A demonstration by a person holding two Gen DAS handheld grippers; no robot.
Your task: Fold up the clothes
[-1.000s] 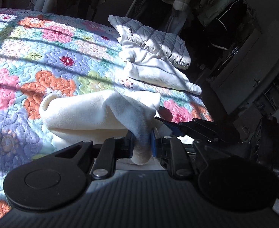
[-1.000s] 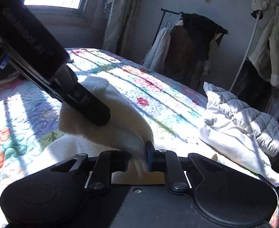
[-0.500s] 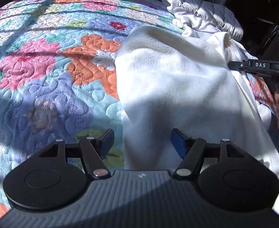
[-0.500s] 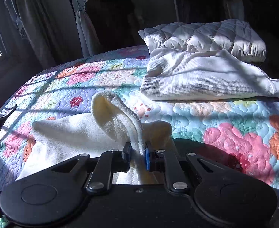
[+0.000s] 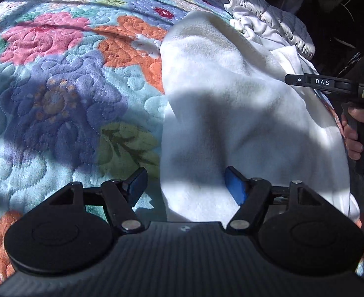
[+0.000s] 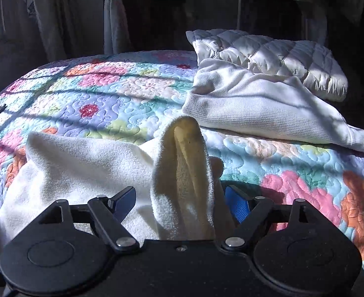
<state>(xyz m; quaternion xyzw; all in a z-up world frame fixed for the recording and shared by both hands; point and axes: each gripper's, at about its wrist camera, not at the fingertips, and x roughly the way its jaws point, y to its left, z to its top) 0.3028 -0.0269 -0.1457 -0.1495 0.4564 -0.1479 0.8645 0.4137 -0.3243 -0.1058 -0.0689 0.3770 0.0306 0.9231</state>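
A cream fleece cloth (image 5: 231, 99) lies spread on the floral quilt (image 5: 58, 86). My left gripper (image 5: 185, 183) hovers low over its near edge, open, with the cloth under and between the jaws but not pinched. In the right wrist view a raised fold of the same cloth (image 6: 184, 168) stands between the jaws of my right gripper (image 6: 179, 198). Those jaws are opening and neither blue pad presses on the fold. One right gripper finger (image 5: 318, 83) and the hand (image 5: 352, 133) holding it show at the right edge of the left wrist view.
A folded white waffle-knit garment (image 6: 256, 109) and a white quilted jacket (image 6: 268, 54) lie at the bed's far right. Dark clothes hang on a rack (image 6: 157, 12) behind the bed, beside curtains (image 6: 50, 12). The quilt's left half holds only sun stripes.
My left gripper let go of the cloth, opened wide and sank toward the bed; the cloth now lies spread. My right gripper swung right and opened off the pinched fold.
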